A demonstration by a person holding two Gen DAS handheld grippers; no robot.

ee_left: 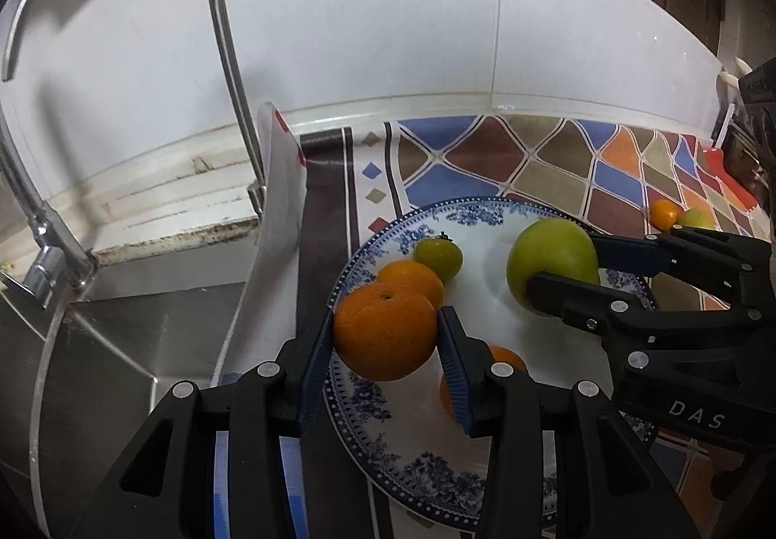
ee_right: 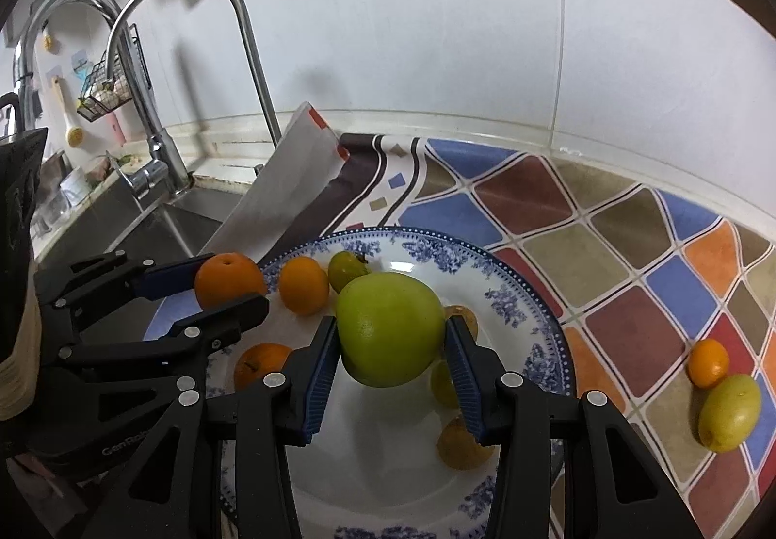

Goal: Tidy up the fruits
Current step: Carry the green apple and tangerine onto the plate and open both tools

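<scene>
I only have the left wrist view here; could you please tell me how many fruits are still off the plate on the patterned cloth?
Observer: Two, a small orange and a yellow-green fruit, touching each other, right of the plate.
Operator: Thank you. Is the right gripper holding the green apple squarely?
Observer: Yes, the right gripper has the green apple between both pads, above the plate.
Operator: Is anything under that apple?
Observer: Three small yellowish fruits; one lies nearest the camera.

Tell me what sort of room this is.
Most likely a home kitchen: a gooseneck faucet over a steel sink, white wall tiles, and a blue-patterned plate of fruit on the counter.
</scene>
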